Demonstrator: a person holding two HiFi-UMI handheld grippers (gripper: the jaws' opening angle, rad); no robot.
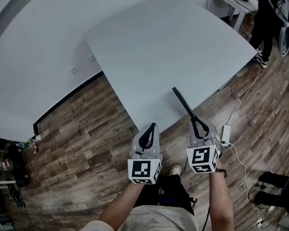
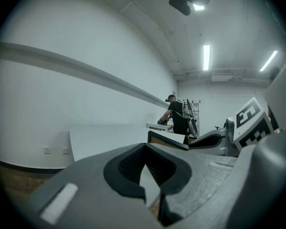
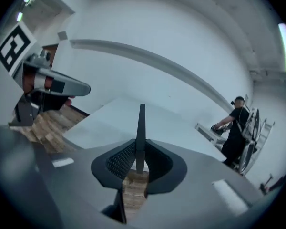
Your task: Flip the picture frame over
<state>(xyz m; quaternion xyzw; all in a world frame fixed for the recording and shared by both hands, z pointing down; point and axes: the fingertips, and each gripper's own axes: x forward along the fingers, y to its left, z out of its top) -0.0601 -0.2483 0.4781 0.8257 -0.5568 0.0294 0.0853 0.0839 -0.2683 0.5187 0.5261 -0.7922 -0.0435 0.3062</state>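
Head cam sits way up top, looking steeply down on the bench (image 1: 173,47) and wood floor (image 1: 96,124), with the left gripper (image 1: 152,125) and right gripper (image 1: 195,121) close at the bottom edge. Each gripper cam rides low behind its own jaws, facing across that same bench. All three catch the person (image 1: 267,13) standing way back.

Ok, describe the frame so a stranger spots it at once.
Start at the big white table, at its near edge. Over that edge the right gripper pinches the frame: a thin dark slat seen edge-on, the only thing held, since the left gripper is empty.
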